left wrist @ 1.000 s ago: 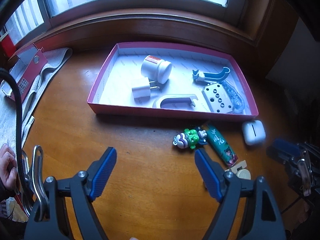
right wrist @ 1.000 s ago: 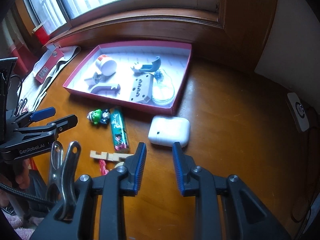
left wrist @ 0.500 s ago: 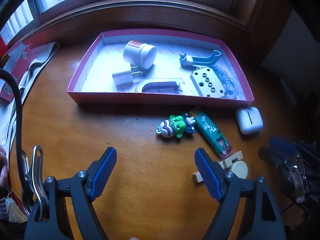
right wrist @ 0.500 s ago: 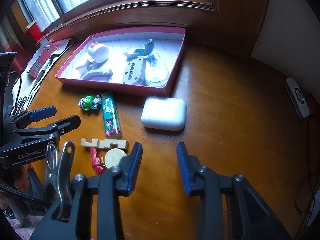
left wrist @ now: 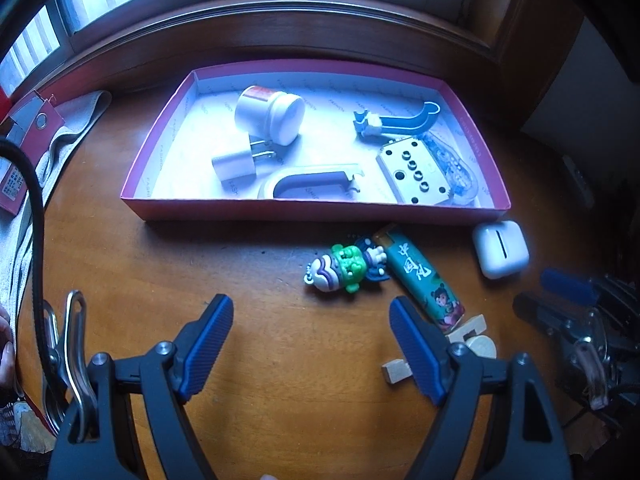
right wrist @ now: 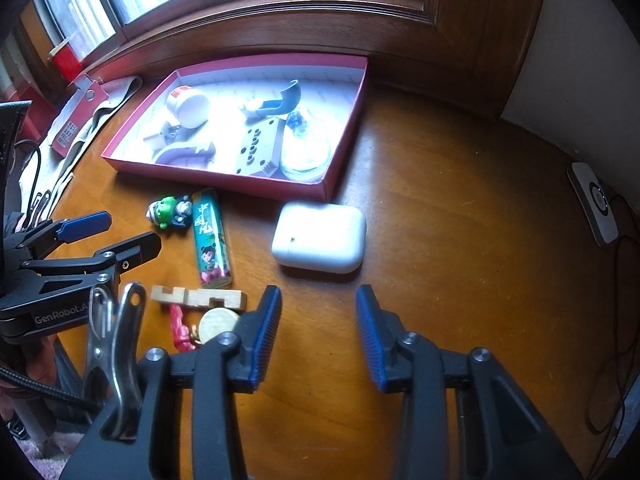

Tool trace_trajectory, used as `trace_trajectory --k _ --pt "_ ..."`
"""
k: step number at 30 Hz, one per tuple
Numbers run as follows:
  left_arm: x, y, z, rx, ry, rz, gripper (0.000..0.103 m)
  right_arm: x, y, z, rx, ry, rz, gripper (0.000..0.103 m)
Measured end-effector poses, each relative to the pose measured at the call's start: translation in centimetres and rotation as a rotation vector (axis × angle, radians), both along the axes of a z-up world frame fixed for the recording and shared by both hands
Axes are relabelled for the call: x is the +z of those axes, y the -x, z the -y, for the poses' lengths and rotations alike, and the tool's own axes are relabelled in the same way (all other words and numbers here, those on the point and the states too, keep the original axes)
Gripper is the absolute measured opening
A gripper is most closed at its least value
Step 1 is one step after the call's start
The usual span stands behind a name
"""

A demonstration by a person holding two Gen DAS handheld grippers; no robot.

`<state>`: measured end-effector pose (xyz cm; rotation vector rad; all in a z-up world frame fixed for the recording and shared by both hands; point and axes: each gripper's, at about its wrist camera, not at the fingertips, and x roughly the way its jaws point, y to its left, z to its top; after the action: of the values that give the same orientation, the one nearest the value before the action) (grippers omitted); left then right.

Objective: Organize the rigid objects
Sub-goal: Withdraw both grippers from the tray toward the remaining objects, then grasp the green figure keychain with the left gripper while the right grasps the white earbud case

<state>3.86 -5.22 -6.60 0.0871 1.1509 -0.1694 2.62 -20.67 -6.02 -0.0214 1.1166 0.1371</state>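
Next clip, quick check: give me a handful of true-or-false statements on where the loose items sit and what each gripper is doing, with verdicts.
1. The white earbud case lies inside the pink box. False: it sits on the table, just outside the box's near wall.
2. The right gripper holds nothing. True; its jaws have just been opening.
3. The green lighter lies beside the green figurine. True.
4. The left gripper is clamped on the wooden block. False: it is open and empty.

The left gripper's near finger (left wrist: 416,350) is covering part of the wooden block (left wrist: 400,370) and wooden disc (left wrist: 482,346). The tray's near wall (left wrist: 312,210) is hiding the metal plate's (left wrist: 416,170) lower edge. The red packet (left wrist: 16,188) is being cut off at the left edge.
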Motion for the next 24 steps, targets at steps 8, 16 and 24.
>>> trace_trajectory --k 8,16,24 --pt "-0.6 -1.2 0.9 -0.011 -0.017 0.014 0.083 -0.6 -1.5 -0.7 0.008 0.028 0.000 0.059" --pt "-1.5 -2.2 1.5 -0.030 -0.011 0.016 0.077 -1.2 -2.6 -0.7 0.008 0.017 -0.002 0.060" --pt "-1.8 -2.8 1.9 -0.045 -0.011 0.032 0.073 -1.6 -3.2 -0.8 0.018 0.025 -0.006 0.061"
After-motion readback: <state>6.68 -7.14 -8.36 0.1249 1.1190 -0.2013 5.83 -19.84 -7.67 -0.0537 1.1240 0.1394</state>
